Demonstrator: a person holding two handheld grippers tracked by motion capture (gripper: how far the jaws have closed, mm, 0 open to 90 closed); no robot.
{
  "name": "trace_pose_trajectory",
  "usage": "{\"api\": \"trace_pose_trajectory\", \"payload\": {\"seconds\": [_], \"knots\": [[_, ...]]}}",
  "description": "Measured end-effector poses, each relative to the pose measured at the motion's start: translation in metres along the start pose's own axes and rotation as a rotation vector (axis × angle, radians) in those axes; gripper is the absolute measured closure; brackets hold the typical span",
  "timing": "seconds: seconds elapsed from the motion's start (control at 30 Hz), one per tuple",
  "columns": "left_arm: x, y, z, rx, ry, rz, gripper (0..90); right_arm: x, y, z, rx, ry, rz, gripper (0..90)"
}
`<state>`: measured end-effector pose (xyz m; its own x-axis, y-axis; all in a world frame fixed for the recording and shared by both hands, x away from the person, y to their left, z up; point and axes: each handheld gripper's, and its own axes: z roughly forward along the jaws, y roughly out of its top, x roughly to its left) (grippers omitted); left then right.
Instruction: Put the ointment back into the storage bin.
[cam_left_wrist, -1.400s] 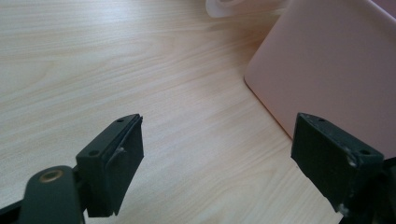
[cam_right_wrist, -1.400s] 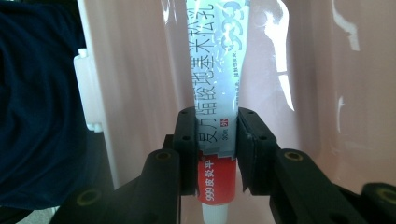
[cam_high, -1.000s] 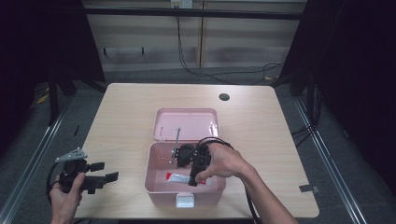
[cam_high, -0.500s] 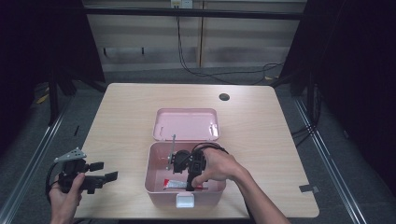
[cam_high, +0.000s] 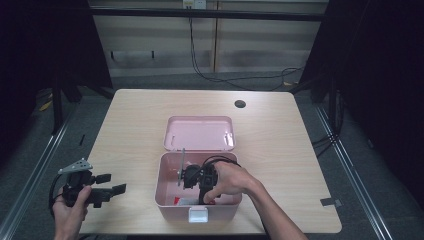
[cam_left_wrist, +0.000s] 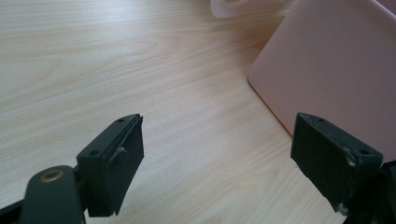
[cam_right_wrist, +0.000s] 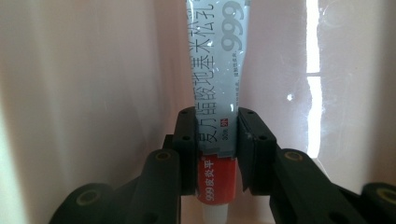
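Right gripper (cam_right_wrist: 215, 135) lower in pink box (cam_high: 167, 197), gripping tube (cam_right_wrist: 217, 93)

The only words to read are on the tube (cam_right_wrist: 218, 93) in the middle of the right gripper view. It is a grey and red tube. Near the top of the frame, on the grey part, the big number "999" stands, running sideways up the tube. Beside it is a line of large Chinese letters, but the top edge of the frame cuts them off. Lower down, on the red band near the bottom middle, small white print reads "999" and then "皮炎平". Just above that band there is tiny print that looks like "30g", but it is too small to be sure.
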<state>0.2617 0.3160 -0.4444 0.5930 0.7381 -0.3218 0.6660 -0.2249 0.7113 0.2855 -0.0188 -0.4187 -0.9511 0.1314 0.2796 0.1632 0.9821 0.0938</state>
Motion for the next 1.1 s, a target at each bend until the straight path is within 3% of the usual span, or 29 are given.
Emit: {"api": "trace_pose_trajectory", "payload": {"seconds": [0.33, 0.53, 0.83, 0.97, 1.1], "knots": [[0.000, 0.000, 0.001, 0.007, 0.008, -0.006, 17.2, -0.005, 0.004, 0.009, 0.031, 0.003, -0.012, 71.3], [0.000, 0.000, 0.001, 0.013, 0.008, -0.003, 17.2, -0.007, 0.003, 0.014, 0.044, -0.021, -0.017, 71.4], [0.000, 0.000, 0.001, 0.014, 0.011, -0.003, 17.2, -0.007, 0.003, 0.016, 0.065, 0.002, -0.014, 71.1], [0.000, 0.000, 0.001, 0.015, 0.009, -0.002, 17.2, -0.006, 0.003, 0.018, 0.056, 0.004, -0.010, 71.0], [0.000, 0.000, 0.001, 0.012, 0.009, -0.006, 17.2, -0.006, 0.003, 0.017, 0.082, -0.008, -0.009, 70.8]]}}
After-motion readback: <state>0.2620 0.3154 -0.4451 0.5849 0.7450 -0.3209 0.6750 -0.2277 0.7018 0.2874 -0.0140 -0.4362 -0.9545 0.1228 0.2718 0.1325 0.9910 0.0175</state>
